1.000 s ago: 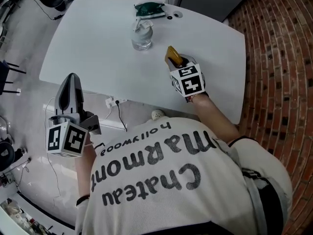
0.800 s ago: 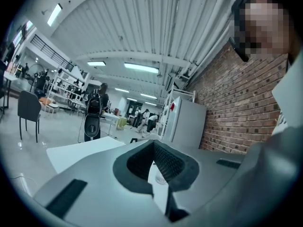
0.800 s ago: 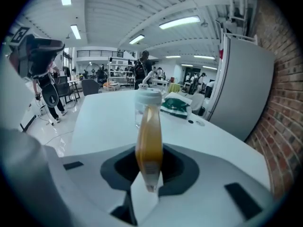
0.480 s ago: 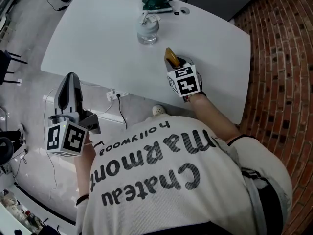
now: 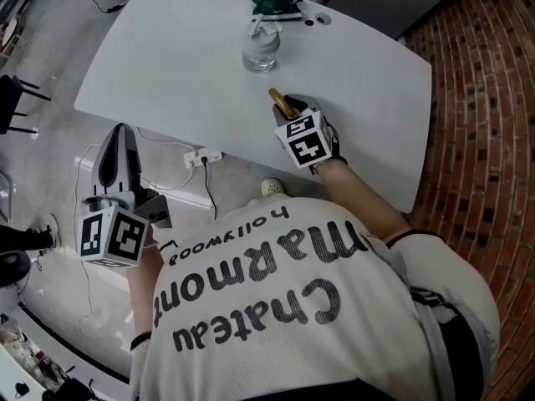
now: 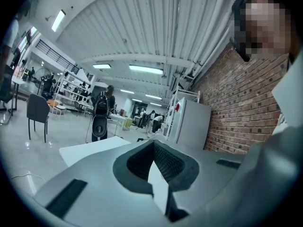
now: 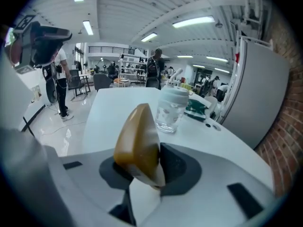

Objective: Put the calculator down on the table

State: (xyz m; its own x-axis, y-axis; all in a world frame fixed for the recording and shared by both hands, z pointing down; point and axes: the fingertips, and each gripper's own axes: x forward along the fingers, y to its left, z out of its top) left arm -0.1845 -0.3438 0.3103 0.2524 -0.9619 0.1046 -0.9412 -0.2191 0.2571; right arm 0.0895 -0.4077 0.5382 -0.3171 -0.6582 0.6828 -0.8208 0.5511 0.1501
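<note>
- A printed shirt on the person's back fills the nearest part of the head view.
- The left gripper is held low on the person's left side, off the table and above the floor.
- In the left gripper view, the jaws of the left gripper are pressed together, and nothing is held between them.
- A power strip lies on the floor just outside the near edge of the table. In the head view it is seen between the two grippers.
- The right gripper is held over the near part of the table, just inside the near edge.
- The jaws of the right gripper are clamped on the calculator, which projects beyond the jaw tips and is tilted to the left.
- The calculator is seen edge-on as a yellow-brown slab (no keys are visible in any view). Contact between it and the table top cannot be determined.
- A glass jar with a pale top stands upright on the table beyond the right gripper, well apart from the calculator.
- A green object lies near the far edge of the table, just beyond the glass jar.
- A brick wall is seen behind the table in the left gripper view, with a white refrigerator standing against it.
</note>
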